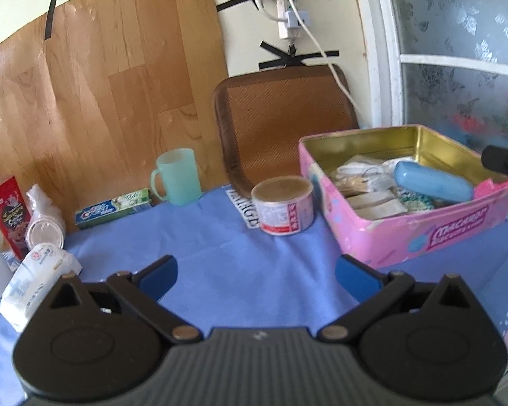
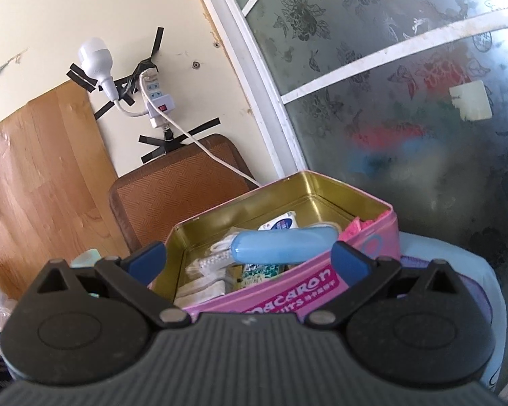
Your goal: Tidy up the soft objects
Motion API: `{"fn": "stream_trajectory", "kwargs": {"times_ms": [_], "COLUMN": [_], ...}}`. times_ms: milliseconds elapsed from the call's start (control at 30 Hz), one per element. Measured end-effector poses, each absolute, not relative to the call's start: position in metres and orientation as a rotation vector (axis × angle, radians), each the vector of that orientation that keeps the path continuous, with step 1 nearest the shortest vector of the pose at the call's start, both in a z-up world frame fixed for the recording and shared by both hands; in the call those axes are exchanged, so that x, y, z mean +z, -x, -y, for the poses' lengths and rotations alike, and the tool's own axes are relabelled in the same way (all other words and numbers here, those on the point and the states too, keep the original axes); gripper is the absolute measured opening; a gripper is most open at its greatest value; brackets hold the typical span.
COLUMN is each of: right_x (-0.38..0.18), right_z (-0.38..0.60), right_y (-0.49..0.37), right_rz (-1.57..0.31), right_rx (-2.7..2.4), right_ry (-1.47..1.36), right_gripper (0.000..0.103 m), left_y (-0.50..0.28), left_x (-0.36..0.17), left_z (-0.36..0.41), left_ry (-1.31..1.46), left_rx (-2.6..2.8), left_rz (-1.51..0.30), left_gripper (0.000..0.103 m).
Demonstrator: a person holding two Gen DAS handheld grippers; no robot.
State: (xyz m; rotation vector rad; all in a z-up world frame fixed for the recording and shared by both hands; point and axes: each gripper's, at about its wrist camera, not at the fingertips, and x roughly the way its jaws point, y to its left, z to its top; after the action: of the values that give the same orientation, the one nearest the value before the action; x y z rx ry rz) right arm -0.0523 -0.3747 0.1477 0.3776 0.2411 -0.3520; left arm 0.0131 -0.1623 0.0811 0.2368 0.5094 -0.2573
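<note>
A pink Macaron tin (image 1: 423, 233) stands open on the blue cloth at the right. It holds a blue oblong case (image 1: 431, 181), white packets and a speckled pouch. A white tissue pack (image 1: 34, 284) lies at the left, close to my left gripper's left finger. My left gripper (image 1: 255, 275) is open and empty above the cloth, left of the tin. In the right wrist view, my right gripper (image 2: 249, 258) is open and empty just in front of the tin (image 2: 288, 299), with the blue case (image 2: 282, 247) beyond its fingertips.
A round can (image 1: 284, 204), a green mug (image 1: 177, 176), a toothpaste box (image 1: 113, 208), a red carton (image 1: 8, 209) and stacked plastic cups (image 1: 45, 223) stand on the table. A brown woven mat (image 1: 281, 121) leans on the wall. A frosted window (image 2: 406, 84) is at the right.
</note>
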Motion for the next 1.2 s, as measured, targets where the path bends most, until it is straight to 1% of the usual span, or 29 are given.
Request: {"fn": "stream_trajectory", "kwargs": {"times_ms": [367, 1200], "right_x": [0.144, 0.144], "right_z": [0.367, 0.365], "right_y": [0.048, 0.049], "right_rz": [-0.279, -0.301], "right_rx": [-0.298, -0.267], "right_ry": [-0.361, -0.373], "right_gripper": [0.103, 0.103], "left_y": [-0.027, -0.027], "left_x": [0.067, 0.064], "left_z": [0.162, 0.170], "left_ry": [-0.228, -0.244], "left_rx": [-0.278, -0.306], "left_rz": [-0.644, -0.679], "left_gripper": [0.103, 0.103]}}
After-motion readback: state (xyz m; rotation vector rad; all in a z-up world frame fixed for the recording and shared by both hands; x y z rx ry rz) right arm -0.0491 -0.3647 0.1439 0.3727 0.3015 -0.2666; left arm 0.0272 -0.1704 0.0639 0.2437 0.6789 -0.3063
